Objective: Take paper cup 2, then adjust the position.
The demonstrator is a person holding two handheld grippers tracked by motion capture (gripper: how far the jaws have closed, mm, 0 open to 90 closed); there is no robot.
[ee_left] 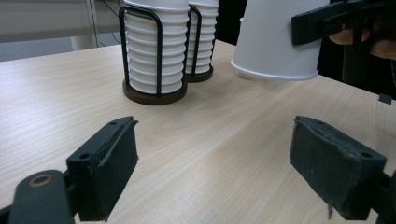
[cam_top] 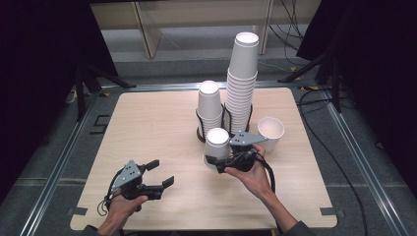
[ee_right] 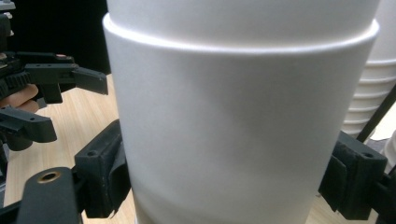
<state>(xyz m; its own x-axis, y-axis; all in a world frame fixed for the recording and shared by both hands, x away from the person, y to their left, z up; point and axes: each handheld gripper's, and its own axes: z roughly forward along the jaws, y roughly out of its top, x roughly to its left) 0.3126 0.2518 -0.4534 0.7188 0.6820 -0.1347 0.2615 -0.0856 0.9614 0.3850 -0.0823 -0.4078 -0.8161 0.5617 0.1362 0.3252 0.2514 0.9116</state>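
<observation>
Bare tabletop (cam_top: pixel 162 123) surrounds spread left gripper (cam_top: pixel 161 175); right gripper (cam_top: pixel 215 163) pinches inverted cup (cam_top: pixel 217 145).

A pale wood-grain worktop (cam_top: pixel 147 128) with rounded corners sits on a grey floor (cam_top: pixel 59 147), framed by metal rails (cam_top: pixel 366 172). Black curtains (cam_top: pixel 39 59) hang at the left and right sides. Behind stands a light wooden shelf unit (cam_top: pixel 147 29). Black cables (cam_top: pixel 295 19) trail across the floor at the far right.
</observation>
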